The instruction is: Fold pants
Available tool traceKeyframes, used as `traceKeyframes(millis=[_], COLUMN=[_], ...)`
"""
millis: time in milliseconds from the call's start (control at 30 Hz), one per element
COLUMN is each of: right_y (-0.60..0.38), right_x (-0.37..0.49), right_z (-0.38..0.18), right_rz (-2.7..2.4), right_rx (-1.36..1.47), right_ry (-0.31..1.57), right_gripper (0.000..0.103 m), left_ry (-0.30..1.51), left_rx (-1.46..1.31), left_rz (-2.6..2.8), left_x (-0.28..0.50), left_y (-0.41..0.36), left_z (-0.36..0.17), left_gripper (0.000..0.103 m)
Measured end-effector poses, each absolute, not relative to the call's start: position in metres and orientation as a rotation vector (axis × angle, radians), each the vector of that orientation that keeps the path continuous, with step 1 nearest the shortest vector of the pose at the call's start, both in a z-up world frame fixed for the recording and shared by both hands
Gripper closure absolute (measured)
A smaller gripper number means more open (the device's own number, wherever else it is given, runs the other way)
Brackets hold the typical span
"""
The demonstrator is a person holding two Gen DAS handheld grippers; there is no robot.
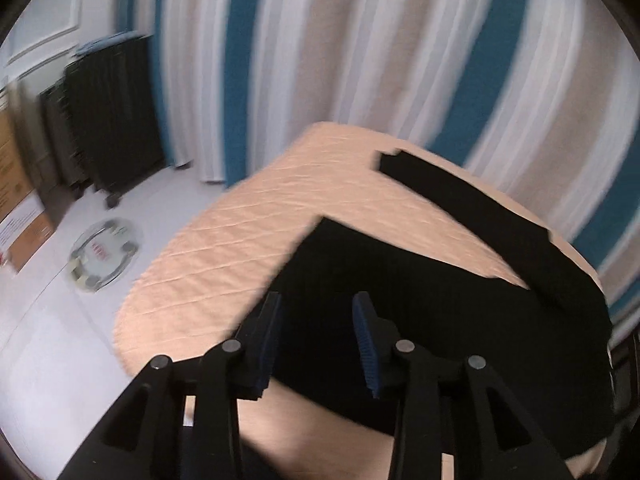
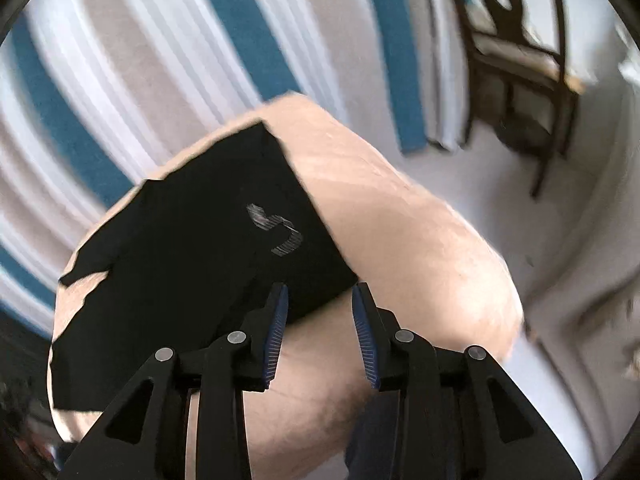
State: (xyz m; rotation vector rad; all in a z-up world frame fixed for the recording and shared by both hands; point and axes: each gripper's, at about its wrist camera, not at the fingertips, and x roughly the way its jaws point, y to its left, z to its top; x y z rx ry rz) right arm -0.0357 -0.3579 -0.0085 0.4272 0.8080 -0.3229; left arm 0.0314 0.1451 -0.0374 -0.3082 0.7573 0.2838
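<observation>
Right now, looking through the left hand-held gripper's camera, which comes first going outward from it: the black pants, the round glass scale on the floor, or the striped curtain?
1. Black pants: lying on the peach-covered table just beyond the open left hand-held gripper.
2. Glass scale: on the floor, off to the left.
3. Striped curtain: hanging behind the table, farthest back.

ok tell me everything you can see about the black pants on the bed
The black pants look like soft, matte fabric and lie flat on the peach quilted bedcover. In the left wrist view one leg stretches away towards the striped curtain, apart from the wider, seemingly folded part. A grey logo shows on the fabric near one edge. Both the left gripper and the right gripper stand open above the near edge, nothing between the fingers. Only the bedcover touches the pants.
</observation>
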Motion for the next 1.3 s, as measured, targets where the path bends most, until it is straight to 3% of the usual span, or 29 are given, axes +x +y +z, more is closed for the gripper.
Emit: traceKeyframes(millis=[300,500,600,667,767,1300], right_y=[-0.305,-0.301,-0.302,-0.3,-0.299,-0.262], right_x=[0.024,0.03,0.025,0.024,0.025,0.013], right_z=[-0.037,-0.057,-0.059,-0.06,-0.058,-0.052], right_rz=[-0.132,-0.095,-0.069,-0.06,-0.066,0.0], right_rx=[0.255,0.156,0.14,0.107,0.089,0.029], right_ry=[0.892,0.937,0.921,0.915,0.927,0.935], right_gripper=[0.069,0.063,0.061,0.06,0.06,0.06], left_ry=[0.848,0.893,0.885,0.881,0.882,0.878], left_rx=[-0.2,-0.159,-0.155,-0.129,-0.048,-0.062], left_rz=[0.028,-0.003,-0.02,-0.04,-0.033,0.002], left_x=[0.054,0.052,0.05,0.051,0.054,0.039], left_y=[0.066,0.054,0.052,0.046,0.034,0.044], left_z=[-0.061,-0.09,-0.092,-0.094,-0.097,-0.086], left_gripper=[0.064,0.061,0.051,0.038,0.031,0.031])
